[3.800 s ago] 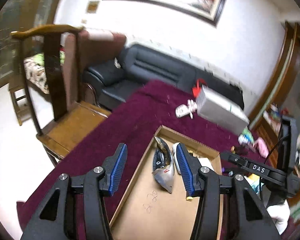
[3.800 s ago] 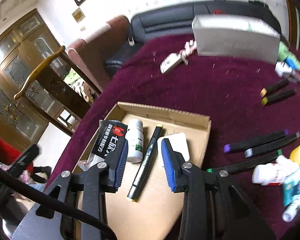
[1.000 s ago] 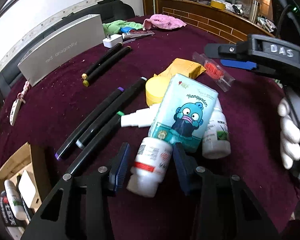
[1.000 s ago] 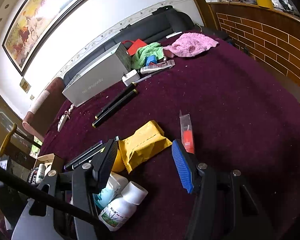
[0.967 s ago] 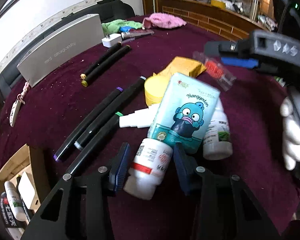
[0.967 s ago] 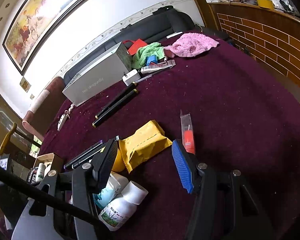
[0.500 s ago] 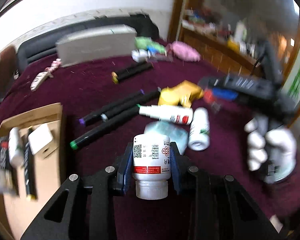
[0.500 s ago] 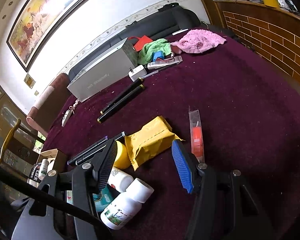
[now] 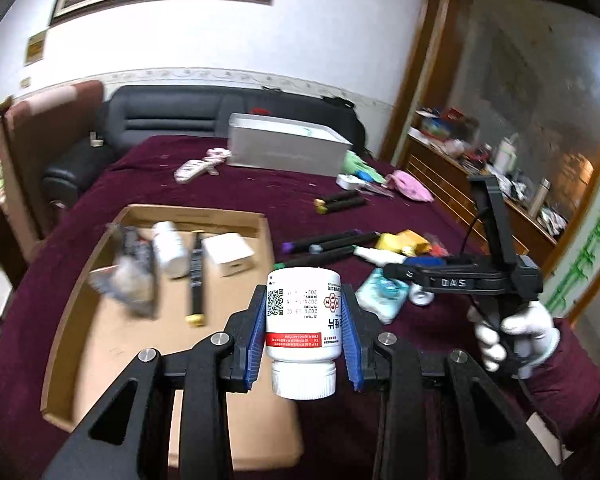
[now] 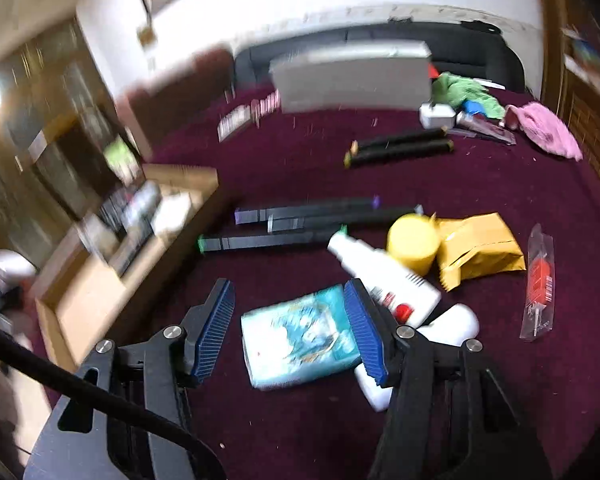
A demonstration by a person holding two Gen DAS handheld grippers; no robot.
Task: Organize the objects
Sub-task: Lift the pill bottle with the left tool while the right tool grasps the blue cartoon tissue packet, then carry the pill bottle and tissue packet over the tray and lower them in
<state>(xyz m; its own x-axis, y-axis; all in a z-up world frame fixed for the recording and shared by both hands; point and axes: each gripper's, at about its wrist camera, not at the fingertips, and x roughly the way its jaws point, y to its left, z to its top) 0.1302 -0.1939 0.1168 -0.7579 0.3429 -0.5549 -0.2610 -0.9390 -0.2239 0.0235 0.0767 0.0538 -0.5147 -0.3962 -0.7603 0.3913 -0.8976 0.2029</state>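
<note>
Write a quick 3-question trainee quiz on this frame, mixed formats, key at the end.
1. True or false: the left gripper is shut on the white pill bottle.
2. What lies between the open fingers of the right gripper? A) yellow pouch B) teal tissue pack C) green-capped marker
3. Fill in: the held bottle points its cap toward the ____.

Key: 1 true. 2 B, the teal tissue pack, not yet gripped. 3 camera, with the cardboard tray beyond.
</note>
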